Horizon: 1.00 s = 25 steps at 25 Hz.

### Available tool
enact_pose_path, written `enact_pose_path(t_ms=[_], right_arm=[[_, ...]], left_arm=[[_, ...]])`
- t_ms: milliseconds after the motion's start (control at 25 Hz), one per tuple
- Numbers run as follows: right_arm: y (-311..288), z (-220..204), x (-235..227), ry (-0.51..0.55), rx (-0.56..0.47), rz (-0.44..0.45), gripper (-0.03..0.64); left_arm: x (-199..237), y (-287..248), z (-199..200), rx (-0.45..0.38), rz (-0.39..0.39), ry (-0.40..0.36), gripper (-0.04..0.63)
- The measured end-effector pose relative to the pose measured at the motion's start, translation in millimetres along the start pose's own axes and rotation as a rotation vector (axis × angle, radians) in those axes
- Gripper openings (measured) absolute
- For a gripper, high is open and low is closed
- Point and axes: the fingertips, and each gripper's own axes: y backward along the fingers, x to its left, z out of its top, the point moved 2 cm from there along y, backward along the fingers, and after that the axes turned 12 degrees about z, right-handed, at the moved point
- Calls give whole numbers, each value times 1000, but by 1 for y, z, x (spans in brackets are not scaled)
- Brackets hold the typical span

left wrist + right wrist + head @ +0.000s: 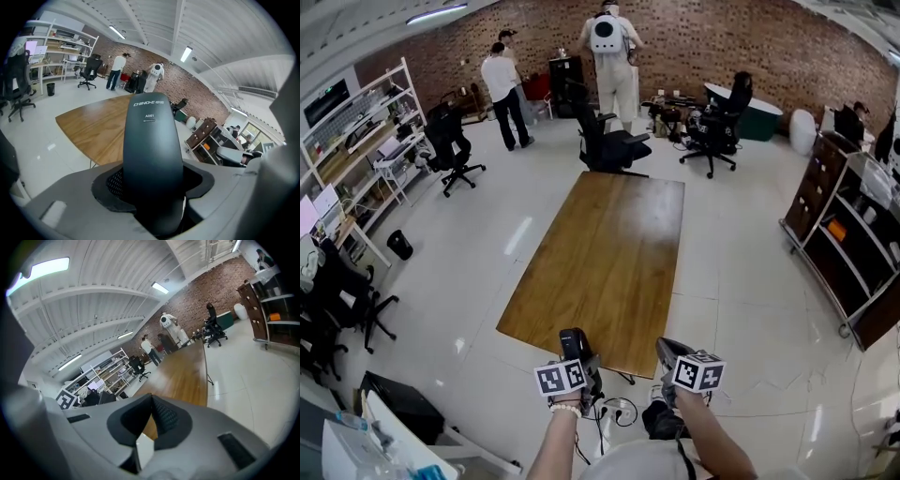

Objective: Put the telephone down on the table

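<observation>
A dark grey telephone handset with white print near its top stands upright between the jaws of my left gripper, which is shut on it. In the head view the handset and left gripper hang just off the near short edge of the long wooden table. My right gripper is beside it to the right, also short of that edge. Its dark pads meet in the right gripper view, so the right gripper is shut with nothing in it. The table stretches ahead.
A black office chair stands at the table's far end, another further right. Two people stand by the brick wall. Shelving lines the right side, racks the left. Cables and a power strip lie on the floor below me.
</observation>
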Motion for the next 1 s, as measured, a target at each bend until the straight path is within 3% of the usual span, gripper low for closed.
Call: enact_pose_path(t_ms=[200, 520, 1000], right_arm=[[-21, 36, -37, -23, -13, 8, 8], [-53, 60, -74, -69, 35, 54, 8], [-89, 49, -107, -154, 123, 101, 8]], left_arm=[[-9, -43, 32, 46, 39, -42, 279], [-11, -102, 67, 176, 119, -118, 280], [10, -191, 89, 360, 277, -175, 281]])
